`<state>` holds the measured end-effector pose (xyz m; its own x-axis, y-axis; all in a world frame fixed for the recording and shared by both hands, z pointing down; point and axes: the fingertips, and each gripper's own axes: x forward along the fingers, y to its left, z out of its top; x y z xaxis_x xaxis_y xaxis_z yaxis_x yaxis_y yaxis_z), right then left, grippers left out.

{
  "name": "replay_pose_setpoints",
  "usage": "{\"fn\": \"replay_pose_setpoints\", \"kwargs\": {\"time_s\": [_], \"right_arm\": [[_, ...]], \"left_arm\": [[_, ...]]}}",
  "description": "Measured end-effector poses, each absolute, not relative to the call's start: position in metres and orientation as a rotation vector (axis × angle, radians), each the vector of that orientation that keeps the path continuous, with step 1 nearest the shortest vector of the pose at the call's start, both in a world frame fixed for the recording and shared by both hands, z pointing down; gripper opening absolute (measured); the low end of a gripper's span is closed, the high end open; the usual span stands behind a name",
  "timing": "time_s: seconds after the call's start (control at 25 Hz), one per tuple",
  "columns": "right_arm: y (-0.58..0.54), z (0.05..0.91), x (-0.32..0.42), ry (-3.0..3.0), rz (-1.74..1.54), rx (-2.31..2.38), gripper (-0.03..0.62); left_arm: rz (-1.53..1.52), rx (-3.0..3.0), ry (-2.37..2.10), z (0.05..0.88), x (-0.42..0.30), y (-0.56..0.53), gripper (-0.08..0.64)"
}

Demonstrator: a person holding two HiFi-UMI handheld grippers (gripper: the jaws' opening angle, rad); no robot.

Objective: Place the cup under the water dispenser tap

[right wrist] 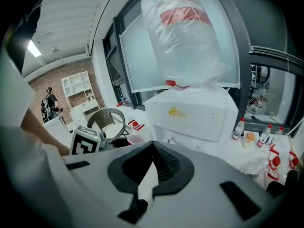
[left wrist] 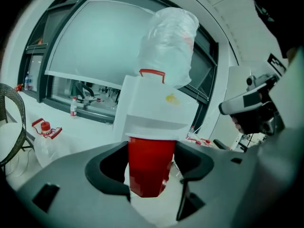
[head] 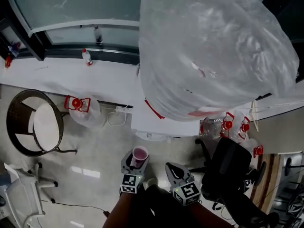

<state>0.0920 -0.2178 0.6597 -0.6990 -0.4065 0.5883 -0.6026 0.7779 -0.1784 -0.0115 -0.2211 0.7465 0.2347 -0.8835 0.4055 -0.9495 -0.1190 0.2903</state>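
A red cup with a white rim stands upright between the jaws of my left gripper, which is shut on it. In the head view the cup and left gripper hang in front of the white water dispenser, short of its front and apart from it. A big plastic-wrapped bottle sits on top of the dispenser. My right gripper is beside the left one; its jaws meet at the tips with nothing between them. The tap itself is hidden from me.
A round wicker chair stands to the left on the floor. A water jug with a red handle lies by the dispenser, several more to its right. A black office chair is close on the right. Small bottles stand on the sill.
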Motion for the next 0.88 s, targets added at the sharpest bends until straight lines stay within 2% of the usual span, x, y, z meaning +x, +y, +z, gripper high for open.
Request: {"fn": "replay_pose_setpoints", "kwargs": {"time_s": [0.44, 0.88], "right_arm": [[-0.207, 0.735, 0.09, -2.348, 0.512, 0.626, -0.002], [-0.19, 0.789, 0.099, -2.318, 0.522, 0.561, -0.002]], "left_arm": [[0.264, 2.037, -1.681, 0.857, -0.018, -0.256, 0.293], [0.232, 2.096, -1.715, 0.911, -0.008, -0.295, 0.293]]}}
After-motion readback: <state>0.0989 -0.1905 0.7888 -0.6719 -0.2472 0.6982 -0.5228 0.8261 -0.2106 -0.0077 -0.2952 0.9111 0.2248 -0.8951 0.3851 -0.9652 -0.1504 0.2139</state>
